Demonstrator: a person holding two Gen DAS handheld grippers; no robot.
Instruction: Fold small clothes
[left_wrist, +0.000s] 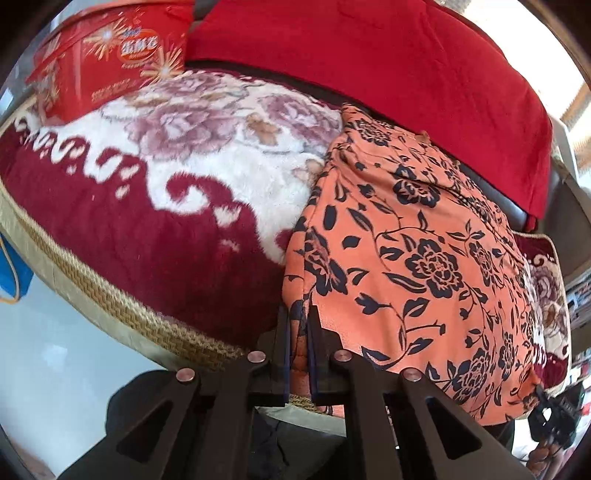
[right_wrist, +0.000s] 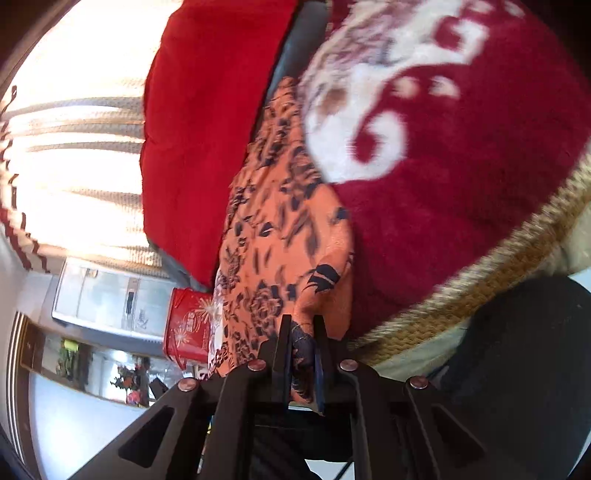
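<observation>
An orange garment with a dark blue flower print (left_wrist: 413, 254) lies spread over a plush maroon and white floral sofa cover (left_wrist: 155, 184). My left gripper (left_wrist: 300, 325) is shut on the garment's near left edge, at the front edge of the seat. The right wrist view is tilted sideways and blurred. There my right gripper (right_wrist: 301, 332) is shut on another edge of the same garment (right_wrist: 280, 236), which stretches away over the sofa cover (right_wrist: 461, 155). The right gripper also shows in the left wrist view (left_wrist: 554, 410), at the garment's far right corner.
A red printed box (left_wrist: 107, 62) stands on the sofa at the back left. A red cushion (left_wrist: 388, 70) leans along the sofa back behind the garment. A braided tan trim (left_wrist: 122, 306) runs along the seat's front edge. A pale floor (left_wrist: 51, 369) lies below.
</observation>
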